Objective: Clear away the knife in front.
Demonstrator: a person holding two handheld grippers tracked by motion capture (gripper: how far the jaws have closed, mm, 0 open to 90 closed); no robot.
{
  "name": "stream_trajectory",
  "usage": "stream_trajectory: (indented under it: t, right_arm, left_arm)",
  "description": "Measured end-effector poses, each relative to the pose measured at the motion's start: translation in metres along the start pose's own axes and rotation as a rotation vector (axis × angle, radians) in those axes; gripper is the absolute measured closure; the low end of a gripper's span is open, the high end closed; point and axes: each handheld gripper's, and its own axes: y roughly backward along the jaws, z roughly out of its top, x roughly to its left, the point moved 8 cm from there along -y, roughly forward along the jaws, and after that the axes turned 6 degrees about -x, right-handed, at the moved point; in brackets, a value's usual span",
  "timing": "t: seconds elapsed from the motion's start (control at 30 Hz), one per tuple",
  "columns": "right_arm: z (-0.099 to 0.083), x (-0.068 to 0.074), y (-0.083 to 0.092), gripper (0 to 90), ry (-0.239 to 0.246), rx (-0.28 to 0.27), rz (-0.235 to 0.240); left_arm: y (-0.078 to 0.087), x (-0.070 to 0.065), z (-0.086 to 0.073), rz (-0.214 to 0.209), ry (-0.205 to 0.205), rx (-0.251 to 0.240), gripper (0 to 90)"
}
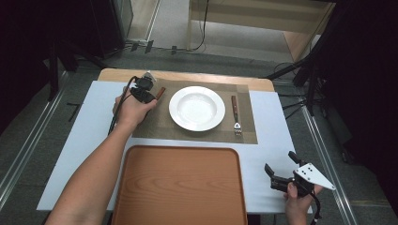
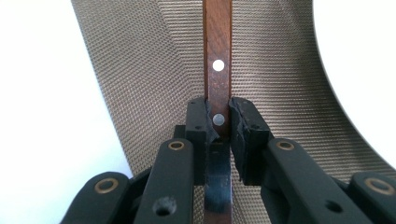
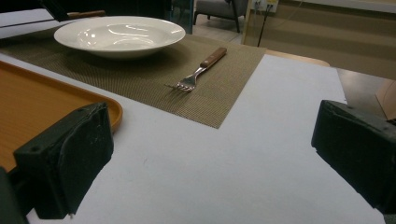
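While our left tool [image 2: 218,122] pinches the knife [image 2: 218,60] at its stiff, slim wooden handle, at nine o'clock of the plate [image 1: 196,108], our right tool [image 1: 280,169] gapes wide.

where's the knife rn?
High view: the knife is clamped in the left tool, over the placemat's left edge, left of the white plate.
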Motion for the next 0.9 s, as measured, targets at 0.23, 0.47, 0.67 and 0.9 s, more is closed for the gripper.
stream_trajectory:
  t: [0.23,0.47,0.67,0.9]
  right_arm:
    - [0.000,0.000,0.000,0.0,0.004,-0.001,0.002]
    - [0.000,0.001,0.000,0.0,0.008,-0.003,0.004]
    - [0.000,0.001,0.000,0.0,0.013,-0.002,0.002]
    - [0.000,0.001,-0.001,0.0,0.014,0.001,0.001]
  left_arm:
    - [0.013,-0.001,-0.001,-0.009,-0.005,-0.016,77.1]
    - [0.023,-0.005,-0.009,-0.020,-0.018,-0.025,77.1]
    - [0.032,-0.007,-0.016,-0.025,-0.033,-0.036,77.1]
    - [0.046,-0.013,-0.025,-0.046,-0.053,-0.067,77.1]
